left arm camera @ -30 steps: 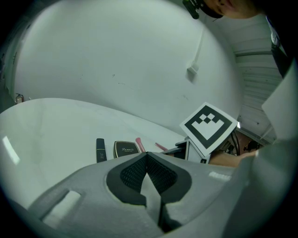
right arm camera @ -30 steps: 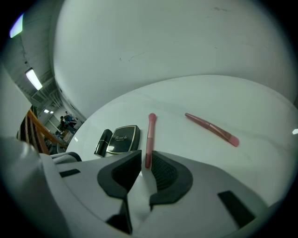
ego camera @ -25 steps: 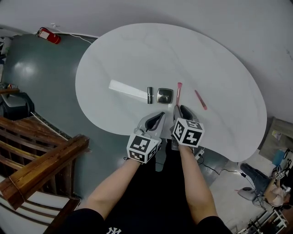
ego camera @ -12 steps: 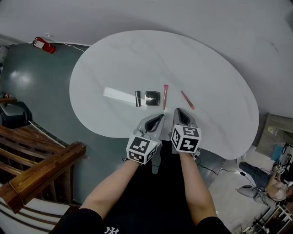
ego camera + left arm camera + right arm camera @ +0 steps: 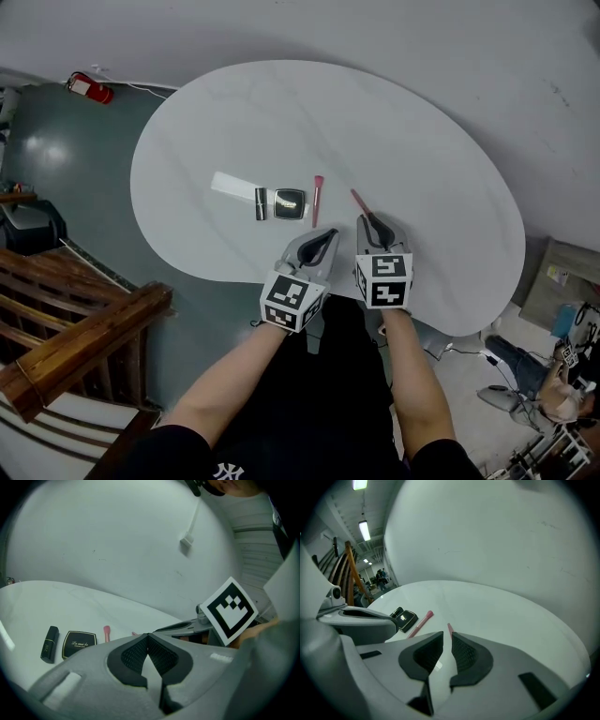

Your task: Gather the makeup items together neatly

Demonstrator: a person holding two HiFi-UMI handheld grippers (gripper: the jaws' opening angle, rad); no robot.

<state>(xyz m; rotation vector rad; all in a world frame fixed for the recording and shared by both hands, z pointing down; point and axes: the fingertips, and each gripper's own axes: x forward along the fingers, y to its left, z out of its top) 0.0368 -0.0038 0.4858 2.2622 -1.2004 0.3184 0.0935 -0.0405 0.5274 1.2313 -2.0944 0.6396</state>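
Along the white table's (image 5: 422,141) near side lie a white strip (image 5: 234,185), a black lipstick (image 5: 261,203), a black compact (image 5: 289,203), a pink brush (image 5: 318,201) and a red pencil (image 5: 360,202). My right gripper (image 5: 375,223) sits at the pencil's near end; its jaws are opening, a narrow gap shows and nothing is between them. In the right gripper view the pencil (image 5: 449,628) lies just past the gripper (image 5: 447,637). My left gripper (image 5: 330,236) hovers at the table edge, shut and empty. From the left gripper (image 5: 148,637) I see lipstick (image 5: 49,643) and compact (image 5: 79,643).
Below the near edge of the table is dark floor. A wooden railing (image 5: 84,328) stands at the left. A red fire extinguisher (image 5: 91,90) lies on the floor beyond the table's far left. Cables and gear lie at the lower right (image 5: 525,375).
My right gripper has shifted right along the row, from behind the pink brush to the near end of the red pencil. The head view has swung, so the items sit further left in it.
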